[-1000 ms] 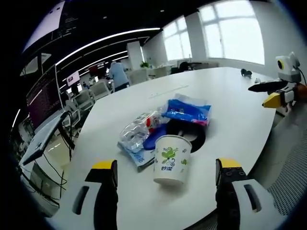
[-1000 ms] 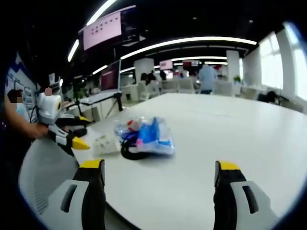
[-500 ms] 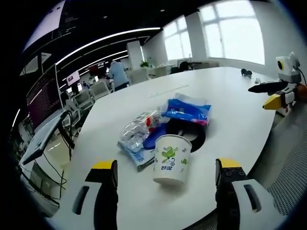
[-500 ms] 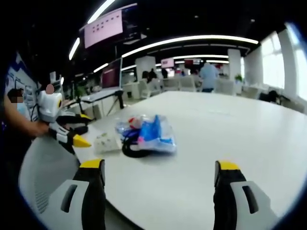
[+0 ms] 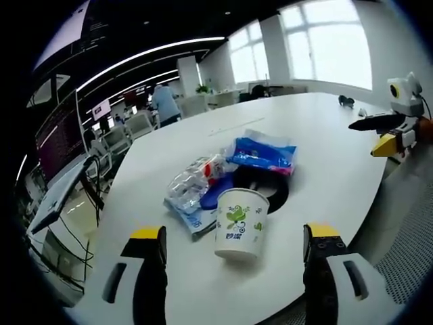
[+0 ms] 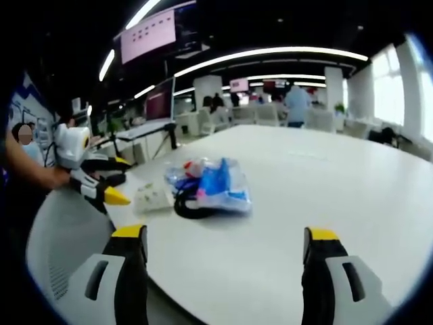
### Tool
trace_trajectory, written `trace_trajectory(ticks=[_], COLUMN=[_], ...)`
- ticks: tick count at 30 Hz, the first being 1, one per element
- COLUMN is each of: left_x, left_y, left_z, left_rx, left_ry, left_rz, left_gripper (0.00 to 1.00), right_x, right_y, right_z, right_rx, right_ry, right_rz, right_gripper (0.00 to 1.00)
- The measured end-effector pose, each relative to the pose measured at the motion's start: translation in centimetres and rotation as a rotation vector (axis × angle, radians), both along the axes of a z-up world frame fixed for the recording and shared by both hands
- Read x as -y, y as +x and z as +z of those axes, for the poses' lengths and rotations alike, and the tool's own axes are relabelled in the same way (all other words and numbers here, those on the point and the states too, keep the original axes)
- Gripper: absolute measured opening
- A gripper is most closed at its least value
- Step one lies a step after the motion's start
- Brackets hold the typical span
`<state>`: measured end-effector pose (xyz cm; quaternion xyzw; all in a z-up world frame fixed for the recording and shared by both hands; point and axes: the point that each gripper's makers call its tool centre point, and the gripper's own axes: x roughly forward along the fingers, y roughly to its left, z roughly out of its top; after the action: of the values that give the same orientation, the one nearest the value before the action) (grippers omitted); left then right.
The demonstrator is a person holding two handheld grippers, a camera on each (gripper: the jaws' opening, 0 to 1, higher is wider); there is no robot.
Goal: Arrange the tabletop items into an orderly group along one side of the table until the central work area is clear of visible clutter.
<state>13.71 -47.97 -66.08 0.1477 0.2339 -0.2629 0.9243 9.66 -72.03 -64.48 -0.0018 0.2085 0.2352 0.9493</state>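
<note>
With the left gripper (image 5: 232, 238) spread wide just short of the white paper cup with green print (image 5: 240, 224), closing gently avoids crushing it; the right gripper (image 6: 223, 238) gapes empty.

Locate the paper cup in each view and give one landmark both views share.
Left gripper view: the paper cup stands low in the middle, between the jaws, in front of the pile.
Right gripper view: the paper cup is small, left of centre, left of the pile.
Shared landmark: the blue packet lying over the black ring.
</note>
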Motion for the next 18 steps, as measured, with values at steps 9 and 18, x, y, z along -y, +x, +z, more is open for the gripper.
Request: trace_trajectory(ticks=[9,18], left_x=[0.0,-1.0], left_y=[-0.1,0.4], left_z=[-0.2,-0.5], left_rx=[-0.021,-0.055], left_ry=[-0.004,-0.031], left_rz=[0.002,0.04], left_gripper=[0.85,0.88], right_x=[-0.2,-0.7], right_y=[-0.1,-0.3], right_z=[-0.2,-0.4], right_rx=[-0.008,-0.024], right_ry=[-0.006,-0.032], right_rz=[0.014,0.054], right_gripper=[0.96,0.98])
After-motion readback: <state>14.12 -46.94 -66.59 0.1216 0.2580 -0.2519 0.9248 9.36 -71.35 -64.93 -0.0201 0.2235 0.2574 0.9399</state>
